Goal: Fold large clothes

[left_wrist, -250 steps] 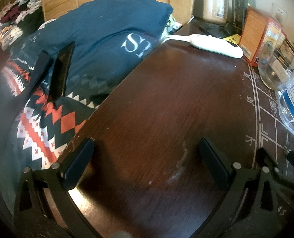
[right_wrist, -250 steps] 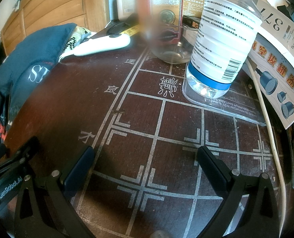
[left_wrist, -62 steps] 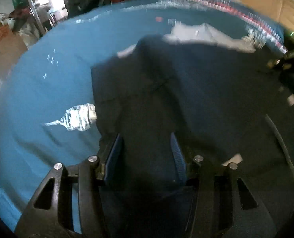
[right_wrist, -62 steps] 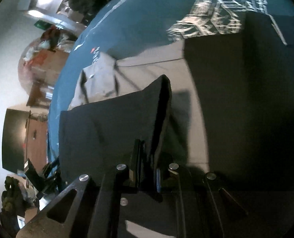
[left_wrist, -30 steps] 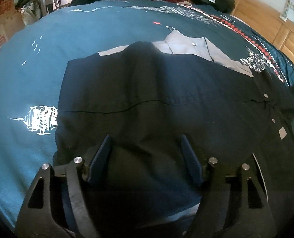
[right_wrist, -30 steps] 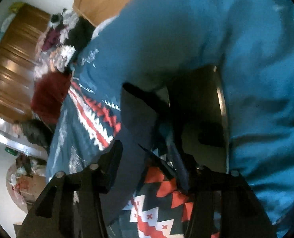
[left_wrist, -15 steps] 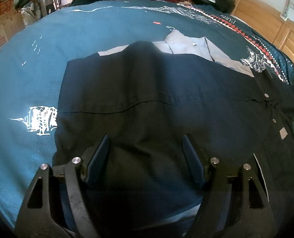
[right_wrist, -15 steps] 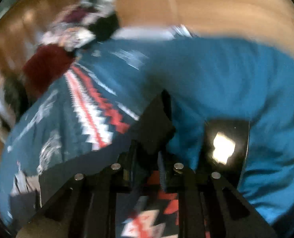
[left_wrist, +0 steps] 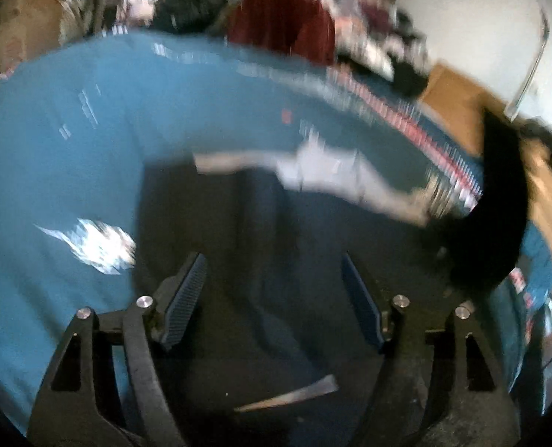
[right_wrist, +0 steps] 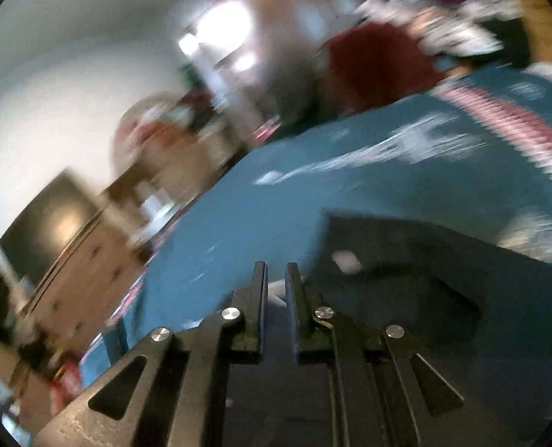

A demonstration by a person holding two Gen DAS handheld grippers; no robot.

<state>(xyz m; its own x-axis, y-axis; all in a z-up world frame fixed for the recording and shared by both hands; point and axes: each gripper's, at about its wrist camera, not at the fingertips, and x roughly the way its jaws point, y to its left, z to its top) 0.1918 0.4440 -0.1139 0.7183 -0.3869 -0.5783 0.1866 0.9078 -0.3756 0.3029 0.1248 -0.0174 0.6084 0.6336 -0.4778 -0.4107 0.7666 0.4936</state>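
A dark navy shirt (left_wrist: 276,246) lies spread on the blue bedspread, its pale grey lining showing along the far edge. At its right side a dark flap (left_wrist: 499,201) stands raised. Both views are blurred.

White wall (right_wrist: 52,85), wood headboard (left_wrist: 458,104) — teal bedspread (left_wrist: 71,141), dark TV (right_wrist: 48,223), blurred.

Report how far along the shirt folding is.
Done: the dark shirt lies spread on the blue bedspread. In hand: the left gripper hovers open over it; the right gripper is nearly closed, but blur hides any cloth between its fingers. Left: no finished fold shows.
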